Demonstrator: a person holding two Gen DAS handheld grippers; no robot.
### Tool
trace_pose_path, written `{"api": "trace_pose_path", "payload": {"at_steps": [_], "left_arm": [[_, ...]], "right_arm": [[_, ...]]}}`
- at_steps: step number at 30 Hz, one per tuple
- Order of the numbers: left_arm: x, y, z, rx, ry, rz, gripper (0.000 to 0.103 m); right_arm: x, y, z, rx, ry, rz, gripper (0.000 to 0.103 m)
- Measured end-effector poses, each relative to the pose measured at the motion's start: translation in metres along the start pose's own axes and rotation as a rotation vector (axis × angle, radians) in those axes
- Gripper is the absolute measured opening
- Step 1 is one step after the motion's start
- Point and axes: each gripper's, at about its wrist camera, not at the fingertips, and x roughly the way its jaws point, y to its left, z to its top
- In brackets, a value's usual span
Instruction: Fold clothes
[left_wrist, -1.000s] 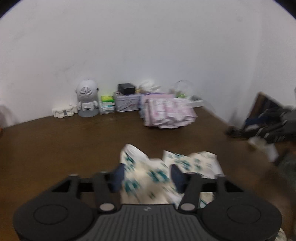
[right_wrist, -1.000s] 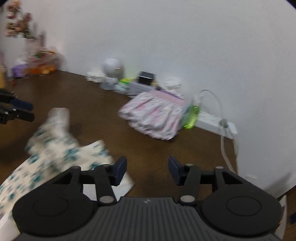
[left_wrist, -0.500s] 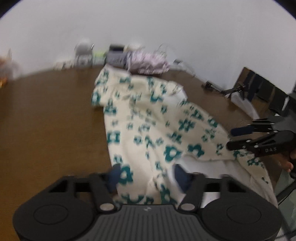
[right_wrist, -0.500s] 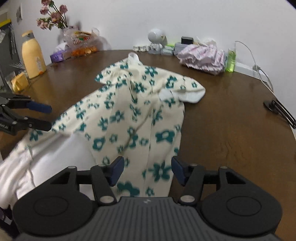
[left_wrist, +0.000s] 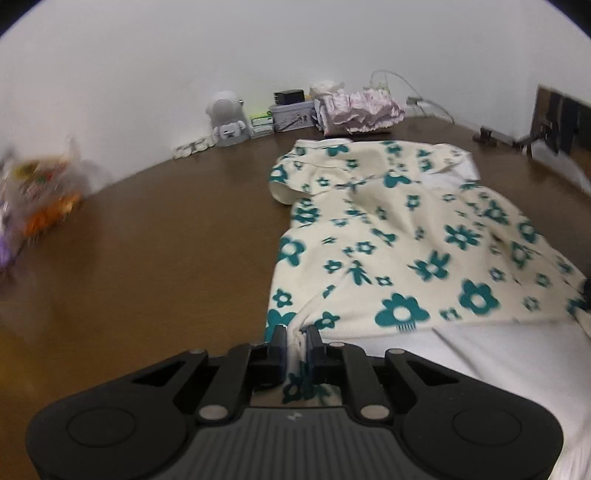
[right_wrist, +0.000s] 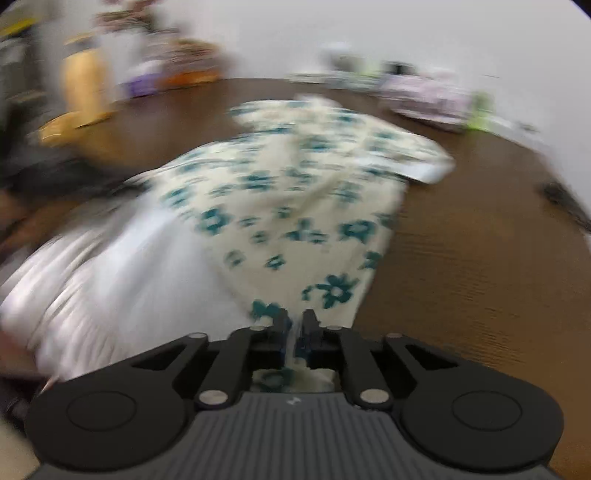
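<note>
A cream shirt with teal flowers (left_wrist: 399, 236) lies spread on the brown table (left_wrist: 147, 258), collar toward the far wall, its white inner side showing at the near hem. My left gripper (left_wrist: 295, 334) is shut on the hem's left corner. In the right wrist view the same shirt (right_wrist: 295, 192) stretches away, and my right gripper (right_wrist: 294, 323) is shut on the hem's right corner. That view is blurred by motion.
A folded pink garment (left_wrist: 358, 109), a grey box (left_wrist: 291, 116), a small white robot figure (left_wrist: 227, 120) and a power strip (left_wrist: 194, 147) line the far wall. Blurred snack packets (left_wrist: 40, 192) sit at the left. A yellow bottle (right_wrist: 79, 83) stands at the far left.
Both grippers were open half a second ago; both have now shut on the shirt's near hem. The shirt has been drawn out flatter toward me.
</note>
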Motion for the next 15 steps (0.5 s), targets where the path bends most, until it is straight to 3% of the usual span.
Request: {"api": "trace_pose_path", "payload": {"at_steps": [2, 3, 4, 6, 7, 9, 11, 13, 15], "left_arm": [[-0.008, 0.016, 0.016, -0.045, -0.036, 0.021, 0.019], [-0.017, 0.024, 0.023, -0.075, -0.062, 0.017, 0.022], [-0.03, 0.03, 0.025, -0.119, -0.091, 0.0, 0.028], [-0.051, 0.036, 0.019, -0.215, -0.132, -0.068, 0.056], [-0.058, 0.034, 0.01, -0.264, -0.137, -0.123, 0.06], [-0.071, 0.031, -0.007, -0.361, -0.148, -0.233, 0.06], [-0.063, 0.014, -0.028, -0.427, -0.079, -0.273, 0.059], [-0.054, -0.001, -0.041, -0.422, -0.013, -0.237, 0.034], [-0.046, -0.008, -0.047, -0.404, 0.026, -0.202, 0.022]], "right_arm": [[-0.006, -0.003, 0.011, 0.006, -0.041, 0.058, 0.022], [-0.011, -0.009, 0.019, 0.008, -0.076, 0.042, 0.032], [-0.015, -0.018, 0.03, 0.003, -0.111, -0.004, 0.043], [-0.012, -0.034, 0.051, -0.025, -0.145, -0.113, 0.05], [-0.003, -0.045, 0.065, -0.033, -0.145, -0.14, 0.057], [0.022, -0.069, 0.091, -0.035, -0.131, -0.16, 0.06], [0.052, -0.093, 0.118, -0.024, -0.107, -0.158, 0.06], [0.082, -0.109, 0.139, -0.03, -0.076, -0.159, 0.06], [0.113, -0.122, 0.156, -0.035, -0.036, -0.138, 0.059]]}}
